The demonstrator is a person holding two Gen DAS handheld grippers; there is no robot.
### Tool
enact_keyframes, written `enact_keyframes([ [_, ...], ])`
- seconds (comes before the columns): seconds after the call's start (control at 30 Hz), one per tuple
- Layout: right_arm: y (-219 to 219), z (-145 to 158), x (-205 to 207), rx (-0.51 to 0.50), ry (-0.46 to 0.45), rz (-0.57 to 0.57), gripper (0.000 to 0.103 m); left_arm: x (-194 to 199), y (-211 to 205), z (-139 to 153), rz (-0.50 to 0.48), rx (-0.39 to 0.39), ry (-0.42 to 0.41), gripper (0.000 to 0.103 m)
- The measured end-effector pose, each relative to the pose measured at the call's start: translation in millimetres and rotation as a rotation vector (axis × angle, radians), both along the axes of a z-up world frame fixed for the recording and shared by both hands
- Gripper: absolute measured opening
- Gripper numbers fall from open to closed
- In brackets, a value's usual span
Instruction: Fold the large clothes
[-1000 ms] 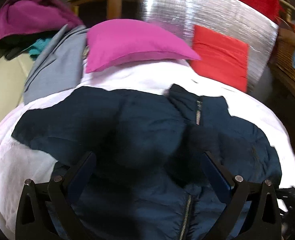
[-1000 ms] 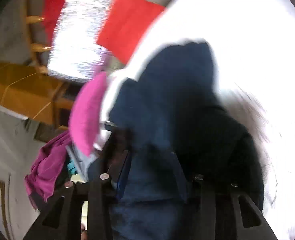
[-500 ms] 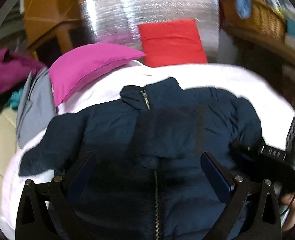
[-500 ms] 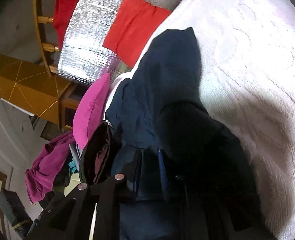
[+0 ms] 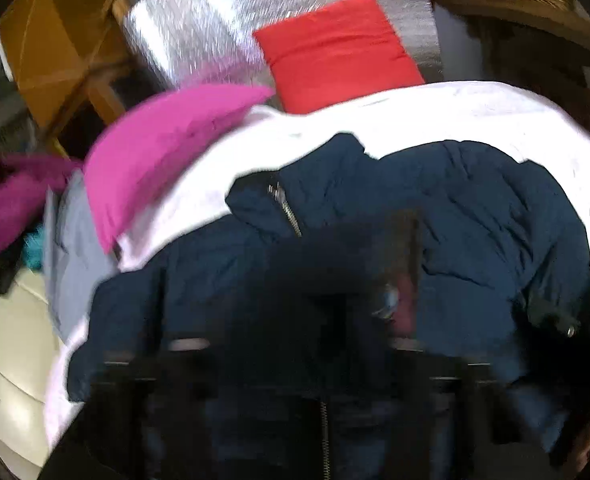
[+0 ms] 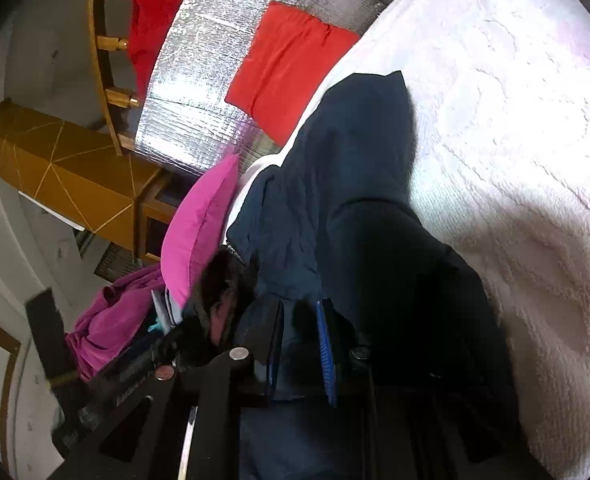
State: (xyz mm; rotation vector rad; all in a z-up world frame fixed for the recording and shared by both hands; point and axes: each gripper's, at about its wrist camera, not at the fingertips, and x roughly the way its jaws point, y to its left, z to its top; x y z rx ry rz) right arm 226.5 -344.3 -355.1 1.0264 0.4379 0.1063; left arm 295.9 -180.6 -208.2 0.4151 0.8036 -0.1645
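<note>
Navy puffer jacket (image 5: pixel 475 216) lies mostly spread, folding barely begun; right gripper (image 6: pixel 301 344) clamps its fabric, left gripper's (image 5: pixel 319 320) jaws, just closing, blurred.

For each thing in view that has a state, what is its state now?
Navy puffer jacket: lying on the white bedspread, zipped at the front, not folded.
Right gripper: shut on jacket fabric.
Left gripper: blurred; its jaws have just been closing over the jacket.
Pink pillow: lying at the bed's edge.
</note>
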Motion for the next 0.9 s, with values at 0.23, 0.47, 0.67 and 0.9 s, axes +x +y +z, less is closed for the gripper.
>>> enact_keyframes([
  [0.23, 5.3, -0.7, -2.2, -0.032, -0.012, -0.012, 0.019, 18.4, 83.7, 27.0, 0.138, -0.153, 0.034, 0.023],
  [0.47, 7.5, 0.9, -2.1, -0.06, -0.023, -0.025, 0.019, 20.0, 198.3, 45.9, 0.309, -0.241, 0.051, 0.029],
  [0.67, 8.0, -0.2, -0.7, -0.075, -0.026, -0.03, 0.019, 2.9, 302.0, 41.4, 0.471, -0.373, 0.053, 0.073],
  [0.9, 8.4, -0.1, -0.9, -0.082, -0.022, -0.035, 0.019, 3.2, 410.0, 0.2, 0.662, -0.598, 0.179, 0.074],
])
